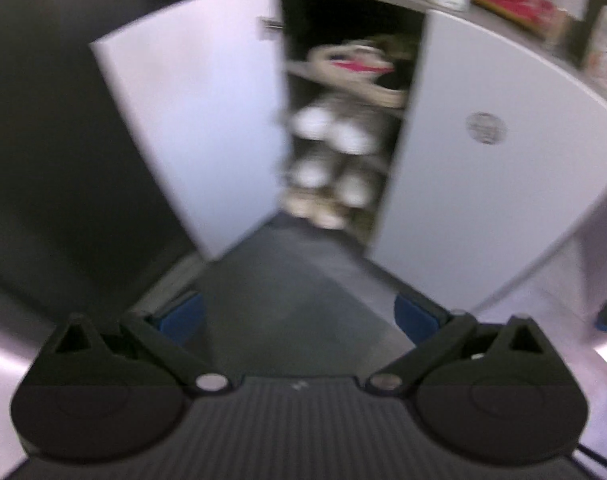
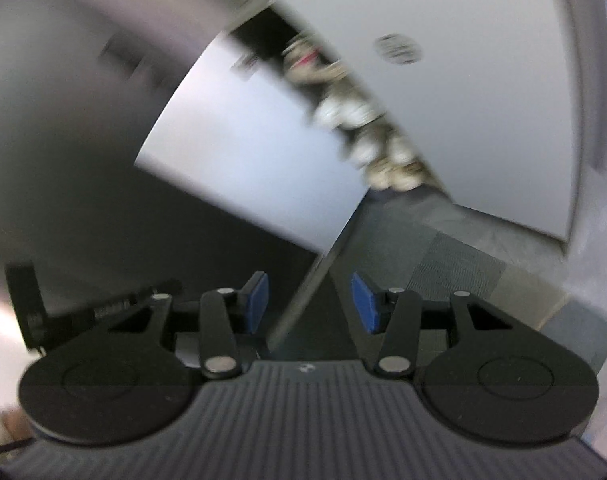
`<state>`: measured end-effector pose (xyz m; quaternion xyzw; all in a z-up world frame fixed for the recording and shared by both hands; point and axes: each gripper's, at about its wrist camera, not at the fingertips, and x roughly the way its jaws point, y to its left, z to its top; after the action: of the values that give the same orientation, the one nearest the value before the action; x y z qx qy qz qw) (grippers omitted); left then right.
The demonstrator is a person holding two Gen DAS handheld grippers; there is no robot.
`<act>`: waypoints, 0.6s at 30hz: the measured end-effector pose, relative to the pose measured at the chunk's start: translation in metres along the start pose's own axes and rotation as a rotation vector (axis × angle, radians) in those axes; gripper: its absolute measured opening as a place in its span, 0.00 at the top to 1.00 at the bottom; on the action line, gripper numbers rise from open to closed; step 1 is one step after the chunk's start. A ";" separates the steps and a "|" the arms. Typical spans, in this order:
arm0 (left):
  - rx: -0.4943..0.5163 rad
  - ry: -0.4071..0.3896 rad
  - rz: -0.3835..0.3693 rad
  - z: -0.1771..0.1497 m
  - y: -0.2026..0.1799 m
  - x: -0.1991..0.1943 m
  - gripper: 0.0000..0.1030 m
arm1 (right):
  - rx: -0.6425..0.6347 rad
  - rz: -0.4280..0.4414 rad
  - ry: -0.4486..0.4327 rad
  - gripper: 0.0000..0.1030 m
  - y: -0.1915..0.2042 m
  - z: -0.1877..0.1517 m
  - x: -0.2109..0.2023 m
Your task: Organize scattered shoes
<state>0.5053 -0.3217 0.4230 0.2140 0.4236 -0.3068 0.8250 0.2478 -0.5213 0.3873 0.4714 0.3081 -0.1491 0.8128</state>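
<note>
Straight ahead of the left gripper (image 1: 299, 320), past grey carpet (image 1: 287, 280), a white cupboard (image 1: 483, 160) with its door (image 1: 191, 120) swung open — blurred shoes (image 1: 331, 132) stacked on the shelves inside, pale toes outward. Left fingers (image 1: 181, 316) spread wide, holding nothing. Right gripper (image 2: 309, 300) tilted, blue fingers (image 2: 259, 300) partly open and empty — same cupboard and shoes well ahead, badly smeared.

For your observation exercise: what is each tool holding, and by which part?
Nothing: the left tool and right tool are both open and empty.
</note>
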 end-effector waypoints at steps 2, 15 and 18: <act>-0.105 0.023 0.061 -0.019 -0.002 -0.012 0.00 | -0.132 0.033 0.075 0.51 -0.007 0.007 0.003; -0.142 -0.005 0.033 -0.122 0.000 -0.032 0.00 | -0.244 -0.092 -0.002 0.51 -0.023 -0.065 -0.011; -0.117 -0.006 0.016 -0.167 0.013 0.002 0.00 | -0.218 -0.146 -0.023 0.51 -0.034 -0.107 0.017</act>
<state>0.4208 -0.2107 0.3311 0.1680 0.4366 -0.2756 0.8398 0.2043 -0.4459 0.3147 0.3550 0.3463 -0.1789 0.8497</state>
